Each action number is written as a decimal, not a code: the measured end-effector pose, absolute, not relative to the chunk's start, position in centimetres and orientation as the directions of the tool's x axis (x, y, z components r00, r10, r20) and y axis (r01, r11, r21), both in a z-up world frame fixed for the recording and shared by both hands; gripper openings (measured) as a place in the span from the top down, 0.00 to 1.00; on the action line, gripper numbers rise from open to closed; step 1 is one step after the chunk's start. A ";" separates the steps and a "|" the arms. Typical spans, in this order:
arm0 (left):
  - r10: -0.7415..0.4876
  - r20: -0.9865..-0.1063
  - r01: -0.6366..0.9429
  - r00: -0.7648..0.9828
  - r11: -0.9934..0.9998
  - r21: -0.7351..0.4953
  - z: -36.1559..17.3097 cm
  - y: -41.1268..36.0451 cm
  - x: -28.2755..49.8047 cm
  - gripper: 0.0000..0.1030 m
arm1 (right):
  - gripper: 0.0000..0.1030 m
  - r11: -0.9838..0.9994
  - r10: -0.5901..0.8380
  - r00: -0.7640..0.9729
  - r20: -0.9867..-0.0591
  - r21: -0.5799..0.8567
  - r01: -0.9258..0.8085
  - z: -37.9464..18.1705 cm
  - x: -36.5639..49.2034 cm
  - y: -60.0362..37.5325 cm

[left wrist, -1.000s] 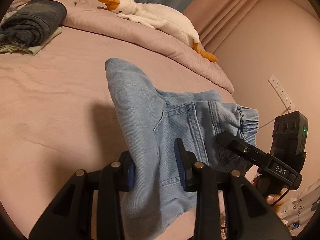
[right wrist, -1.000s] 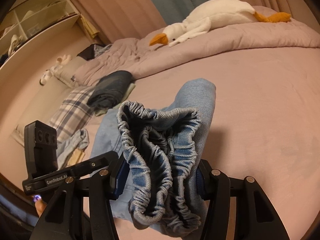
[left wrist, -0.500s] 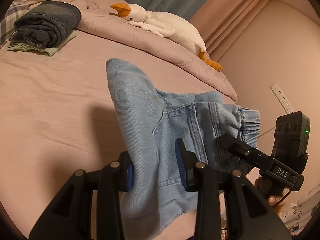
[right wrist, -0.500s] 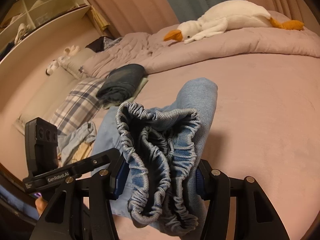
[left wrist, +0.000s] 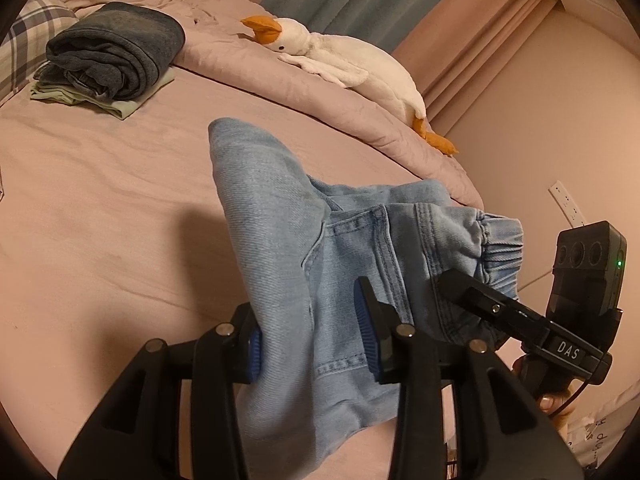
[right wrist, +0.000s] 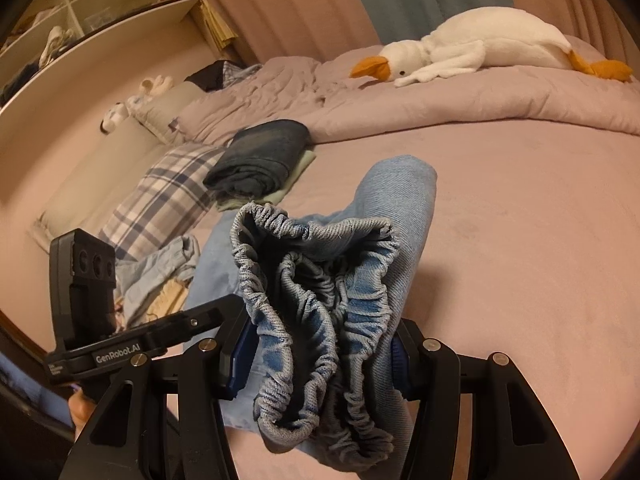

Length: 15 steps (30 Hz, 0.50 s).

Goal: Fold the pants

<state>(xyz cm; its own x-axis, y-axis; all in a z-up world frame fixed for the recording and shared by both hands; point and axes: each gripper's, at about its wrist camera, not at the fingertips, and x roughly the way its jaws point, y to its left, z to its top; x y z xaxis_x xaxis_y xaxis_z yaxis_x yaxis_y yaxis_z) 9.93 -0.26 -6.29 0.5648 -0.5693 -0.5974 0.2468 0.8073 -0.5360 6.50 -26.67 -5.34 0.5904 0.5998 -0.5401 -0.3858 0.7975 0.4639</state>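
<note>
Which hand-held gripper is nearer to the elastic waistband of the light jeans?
Right. The right hand-held gripper clamps the bunched waistband itself. The left hand-held gripper holds the jeans farther along, on plain denim beside a pocket seam; its jaws are opening.

Folded pants point(left wrist: 304, 248) hang over a bed point(left wrist: 100, 208), between the left gripper point(left wrist: 310, 340) and the right gripper point(right wrist: 320, 356). Behind, a plush goose point(left wrist: 352, 68) lies on a rumpled duvet point(left wrist: 320, 100). At the far left, rolled jeans point(left wrist: 116, 48) sit on a folded garment point(left wrist: 124, 110) beside a plaid pillow point(right wrist: 168, 192).
</note>
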 end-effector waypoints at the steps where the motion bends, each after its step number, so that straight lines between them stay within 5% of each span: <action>1: -0.568 -0.598 0.244 0.566 0.808 -0.537 -6.3 -0.2 10.1 0.64 | 0.45 0.797 0.601 0.588 -0.541 0.463 -0.388 -5.3 6.6 -26.6; 15: -0.560 -0.612 0.229 0.559 0.813 -0.535 -6.9 -0.1 12.1 0.64 | 0.45 0.797 0.601 0.577 -0.552 0.460 -0.390 -5.8 8.1 -25.8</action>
